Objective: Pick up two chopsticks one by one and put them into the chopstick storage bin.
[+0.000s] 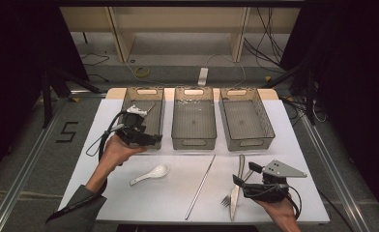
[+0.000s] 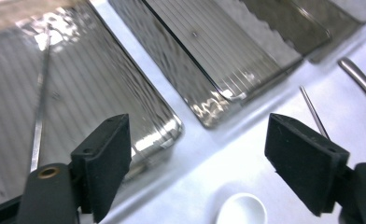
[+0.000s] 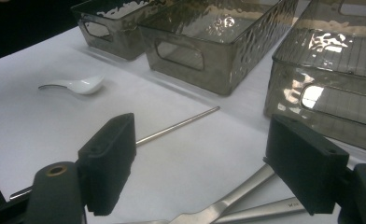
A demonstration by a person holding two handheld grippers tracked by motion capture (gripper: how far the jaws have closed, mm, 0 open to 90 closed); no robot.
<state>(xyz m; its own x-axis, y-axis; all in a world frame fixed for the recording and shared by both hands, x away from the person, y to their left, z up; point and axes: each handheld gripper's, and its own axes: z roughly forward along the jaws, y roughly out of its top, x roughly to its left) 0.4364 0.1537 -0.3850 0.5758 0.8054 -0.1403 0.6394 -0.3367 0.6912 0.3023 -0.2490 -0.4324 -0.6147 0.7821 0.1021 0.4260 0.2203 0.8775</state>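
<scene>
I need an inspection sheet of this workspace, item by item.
Surface: white table, mostly bare.
Job's things: three smoky bins; left bin holds a metal chopstick; white spoon, second chopstick, knife and fork lie on the table.
Clutter: nothing seen.
Grippers: left tool open by the left bin; right tool open over the knife.
Cables: one trails from each tool; more on the floor behind.
Surroundings: wooden shelving, dark curtains.
</scene>
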